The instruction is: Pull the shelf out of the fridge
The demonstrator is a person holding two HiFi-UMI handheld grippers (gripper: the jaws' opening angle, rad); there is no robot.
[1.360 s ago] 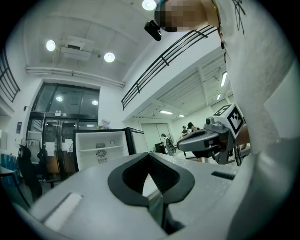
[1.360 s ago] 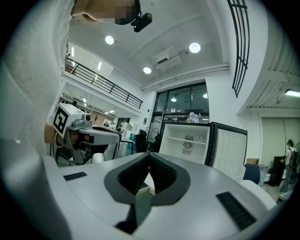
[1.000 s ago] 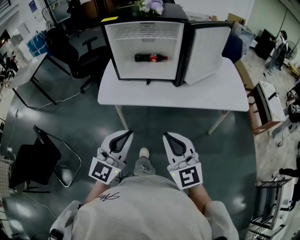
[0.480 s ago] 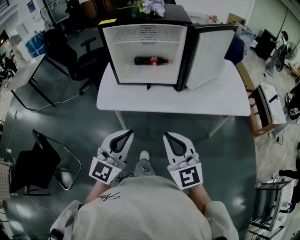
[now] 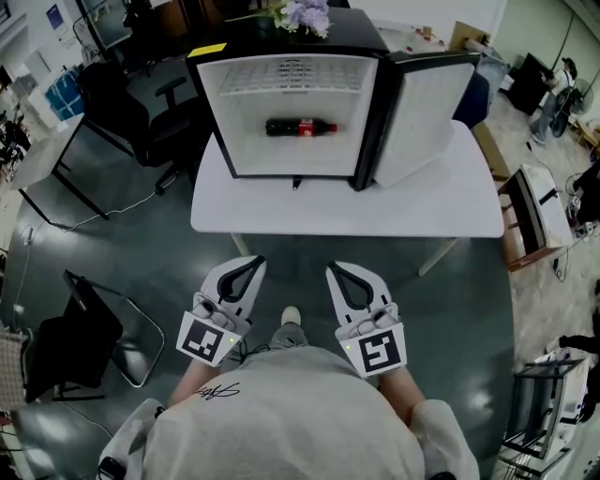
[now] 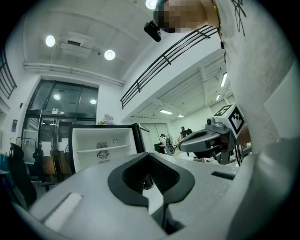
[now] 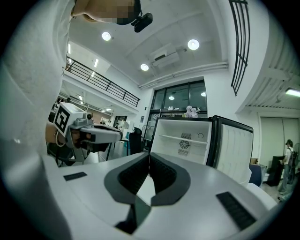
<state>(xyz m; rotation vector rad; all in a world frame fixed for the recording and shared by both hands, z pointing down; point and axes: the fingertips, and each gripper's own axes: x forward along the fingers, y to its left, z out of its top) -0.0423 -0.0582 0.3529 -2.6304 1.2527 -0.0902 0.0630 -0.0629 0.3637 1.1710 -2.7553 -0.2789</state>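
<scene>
View from above: a person stands on a dark floor, well apart from a white bench (image 5: 422, 206) that carries a small black fridge (image 5: 230, 141). The fridge door (image 5: 422, 112) is swung open to the right, so the white inside shows. The shelf (image 5: 291, 77), a white wire rack, sits high in the fridge, fully seated. A cola bottle (image 5: 300, 127) lies on its side on the fridge floor below it. Flowers (image 5: 305, 14) stand on the fridge top.

The left tool (image 5: 246, 266) and the right tool (image 5: 343, 272) are held low, side by side in front of the person's body, and point level toward the fridge. In each tool's own view the jaws are pressed together with nothing between them.

The pull has not begun; the step in hand appears to be the approach to the bench. Next, the person must get close, spread the jaws of at least one tool, bring it up to the shelf's front edge, clamp onto that edge and draw it straight out, level, clear of the door.
</scene>
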